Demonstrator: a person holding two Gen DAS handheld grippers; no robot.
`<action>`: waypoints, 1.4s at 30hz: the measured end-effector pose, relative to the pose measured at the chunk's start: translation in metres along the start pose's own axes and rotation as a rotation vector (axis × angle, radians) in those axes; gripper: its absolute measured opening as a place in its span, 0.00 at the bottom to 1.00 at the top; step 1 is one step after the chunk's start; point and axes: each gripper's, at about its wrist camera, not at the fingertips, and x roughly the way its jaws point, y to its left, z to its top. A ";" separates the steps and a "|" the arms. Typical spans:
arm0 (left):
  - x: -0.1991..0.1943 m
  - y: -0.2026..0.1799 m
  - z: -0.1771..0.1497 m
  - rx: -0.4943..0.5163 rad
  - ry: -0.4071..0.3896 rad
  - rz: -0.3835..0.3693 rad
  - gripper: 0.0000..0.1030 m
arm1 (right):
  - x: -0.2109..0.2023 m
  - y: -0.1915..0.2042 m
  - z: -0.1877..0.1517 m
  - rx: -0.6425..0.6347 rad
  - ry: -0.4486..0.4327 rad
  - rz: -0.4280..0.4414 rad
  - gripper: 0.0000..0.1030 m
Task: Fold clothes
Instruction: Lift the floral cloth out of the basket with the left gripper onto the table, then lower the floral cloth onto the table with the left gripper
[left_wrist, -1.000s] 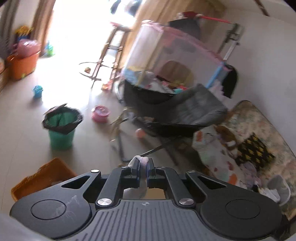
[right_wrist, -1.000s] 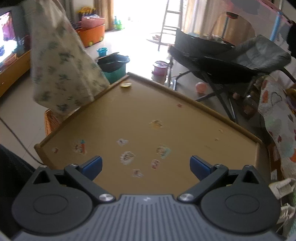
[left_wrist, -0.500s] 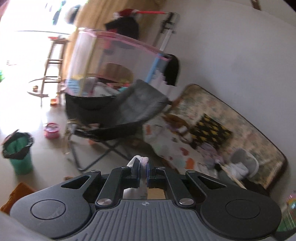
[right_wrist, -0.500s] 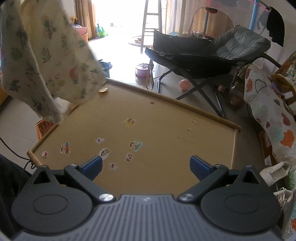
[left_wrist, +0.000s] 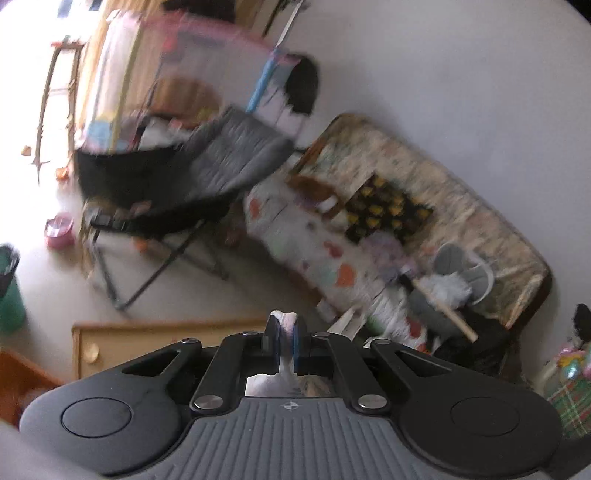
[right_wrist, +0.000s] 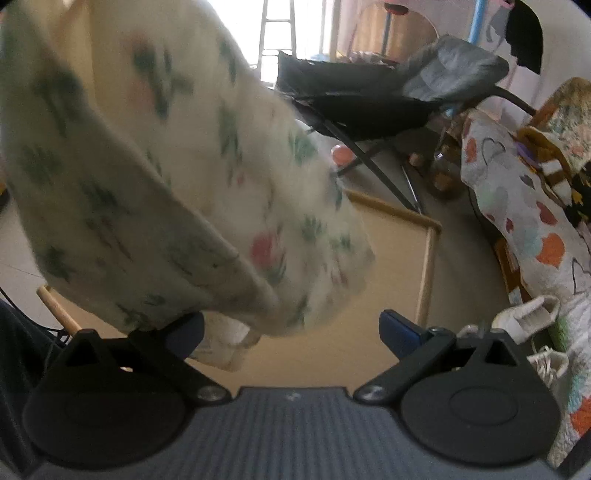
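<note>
While your left gripper (left_wrist: 283, 334) stays pinched on the soft floral garment (right_wrist: 177, 192), the cloth has swung across above the wooden table (right_wrist: 406, 258), in front of your wide-spread right gripper (right_wrist: 291, 328)

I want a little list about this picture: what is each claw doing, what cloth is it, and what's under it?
left claw: shut on a pinch of white cloth
right claw: open, holding nothing
cloth: floral garment, cream with green leaves and red flowers, hanging in the air, blurred
under it: wooden table with a raised rim
fold state: not yet laid flat or folded
nearby: dark folding chair, patterned quilt
</note>
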 end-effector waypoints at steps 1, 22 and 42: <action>0.012 0.008 -0.006 -0.023 0.021 0.004 0.06 | 0.001 -0.001 -0.002 0.002 0.006 -0.001 0.99; 0.205 0.147 -0.120 -0.292 0.285 0.306 0.09 | 0.017 -0.001 -0.044 0.011 0.026 0.003 0.99; 0.224 0.181 -0.164 -0.409 0.209 0.401 0.35 | 0.024 -0.022 -0.066 0.088 0.047 -0.025 0.99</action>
